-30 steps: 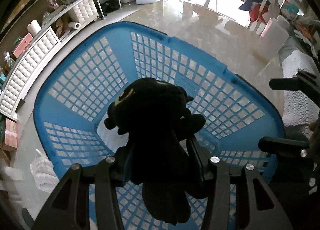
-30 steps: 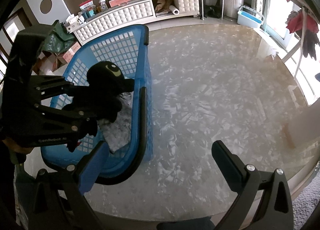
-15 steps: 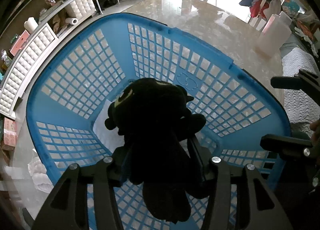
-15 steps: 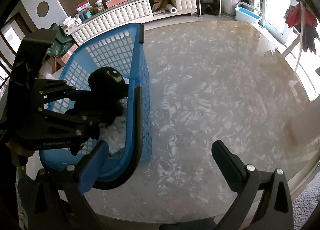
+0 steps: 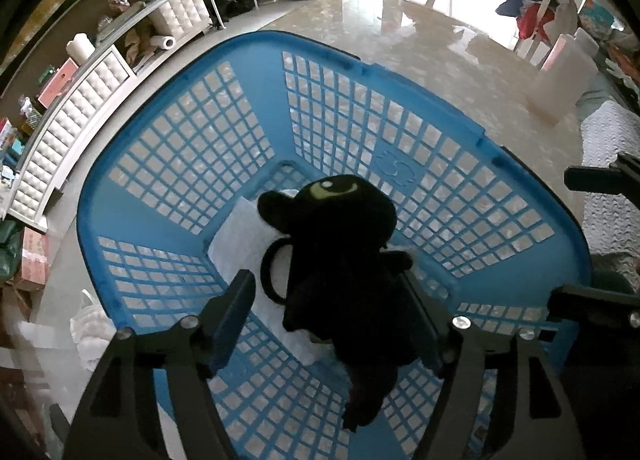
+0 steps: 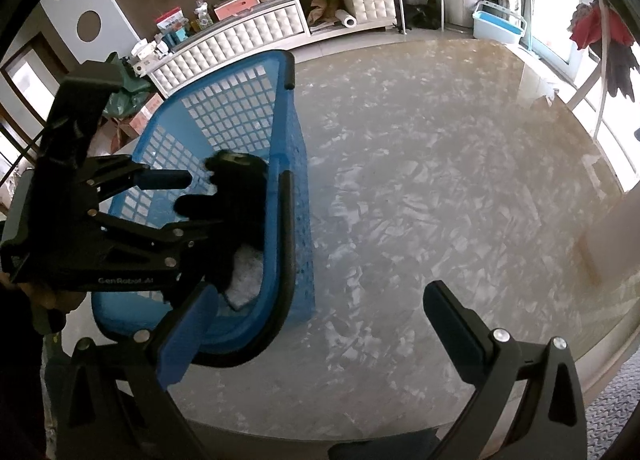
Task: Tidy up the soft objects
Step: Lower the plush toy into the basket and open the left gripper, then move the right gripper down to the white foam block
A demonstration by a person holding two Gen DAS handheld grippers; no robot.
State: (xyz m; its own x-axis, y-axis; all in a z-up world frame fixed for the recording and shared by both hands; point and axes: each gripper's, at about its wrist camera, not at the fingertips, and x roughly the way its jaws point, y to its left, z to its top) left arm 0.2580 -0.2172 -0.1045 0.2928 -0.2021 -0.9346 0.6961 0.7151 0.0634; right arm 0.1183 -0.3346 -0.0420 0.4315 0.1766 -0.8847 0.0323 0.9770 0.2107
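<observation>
Since the earlier frame my left claw [image 5: 332, 312] has just been opening and the black plush toy [image 5: 344, 260] between its jaws slips lower, head toward upper frame, into the blue basket [image 5: 192, 163] directly below, while my right claw [image 6: 316, 324] hangs open and empty.

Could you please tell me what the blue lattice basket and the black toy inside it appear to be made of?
The blue lattice laundry basket looks like moulded plastic: rigid grid walls with a slight sheen. The black stuffed toy looks like plush fabric, matte and light-absorbing, with limp, floppy limbs and what seems a stitched yellow-green eye.
</observation>
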